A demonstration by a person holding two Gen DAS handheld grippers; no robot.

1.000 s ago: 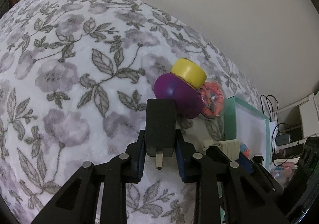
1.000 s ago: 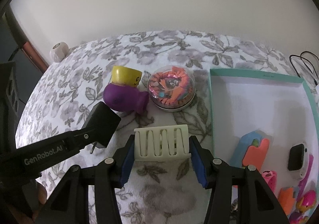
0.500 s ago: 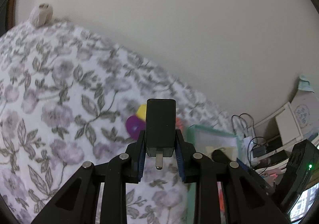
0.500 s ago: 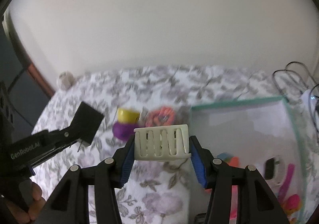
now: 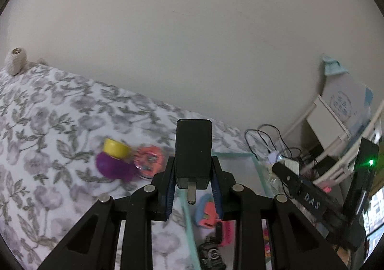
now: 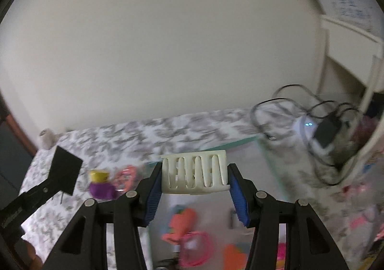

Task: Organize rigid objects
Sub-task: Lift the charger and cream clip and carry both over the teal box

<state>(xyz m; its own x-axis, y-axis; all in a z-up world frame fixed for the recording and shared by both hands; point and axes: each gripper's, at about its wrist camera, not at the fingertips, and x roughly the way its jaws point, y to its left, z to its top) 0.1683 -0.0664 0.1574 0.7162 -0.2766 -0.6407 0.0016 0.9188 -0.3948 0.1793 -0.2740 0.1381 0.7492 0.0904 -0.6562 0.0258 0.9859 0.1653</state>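
My left gripper [image 5: 193,169] is shut on a black plug adapter [image 5: 194,150], held high above the left rim of the teal box [image 5: 236,155]. My right gripper [image 6: 194,178] is shut on a cream claw hair clip [image 6: 194,175], raised over the same box [image 6: 242,144]. The left gripper with the adapter [image 6: 64,172] shows at the left of the right wrist view. A purple toy with a yellow cap [image 5: 111,162] and a round orange case [image 5: 150,160] lie on the floral cover, left of the box.
The box holds several small toys, orange, pink and black [image 5: 207,207]. Black cables [image 5: 264,140] and a white shelf unit [image 5: 336,123] stand to the right. A ball of twine [image 5: 15,62] sits at the bed's far left corner. A plain wall is behind.
Both grippers have risen and swung right, from low over the floral cover beside the toys to high over the teal box, each keeping its object.
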